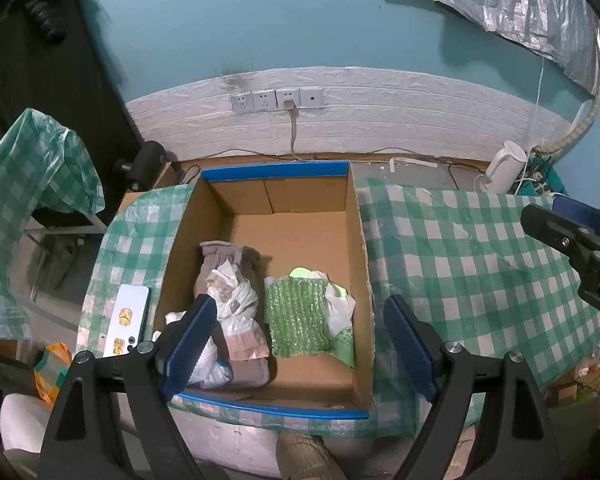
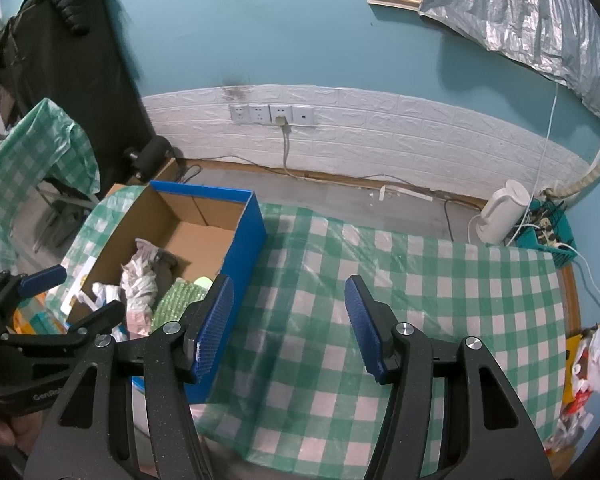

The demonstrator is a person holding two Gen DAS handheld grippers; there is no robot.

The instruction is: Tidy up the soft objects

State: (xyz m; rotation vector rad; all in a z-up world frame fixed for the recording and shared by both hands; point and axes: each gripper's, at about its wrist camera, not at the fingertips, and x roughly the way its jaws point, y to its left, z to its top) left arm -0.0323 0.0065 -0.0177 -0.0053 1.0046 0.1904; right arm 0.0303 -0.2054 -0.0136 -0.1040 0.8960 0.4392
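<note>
Phone (image 1: 128, 320) and kettle (image 1: 502, 170) flank the box (image 1: 360, 240).

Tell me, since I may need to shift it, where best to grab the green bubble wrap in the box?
Probably from above: the green bubble wrap lies flat in the cardboard box, walls blocking side approaches. Pinch its near edge with the open left gripper.

Left gripper (image 1: 300, 344) is hanging with its blue-padded fingers (image 1: 190, 344) spread wide and nothing sitting between them. Right gripper (image 2: 290, 324) is hovering level off to the right, its fingers (image 2: 364, 324) likewise gaping apart and carrying nothing, both pointing forward and slightly downward.
</note>
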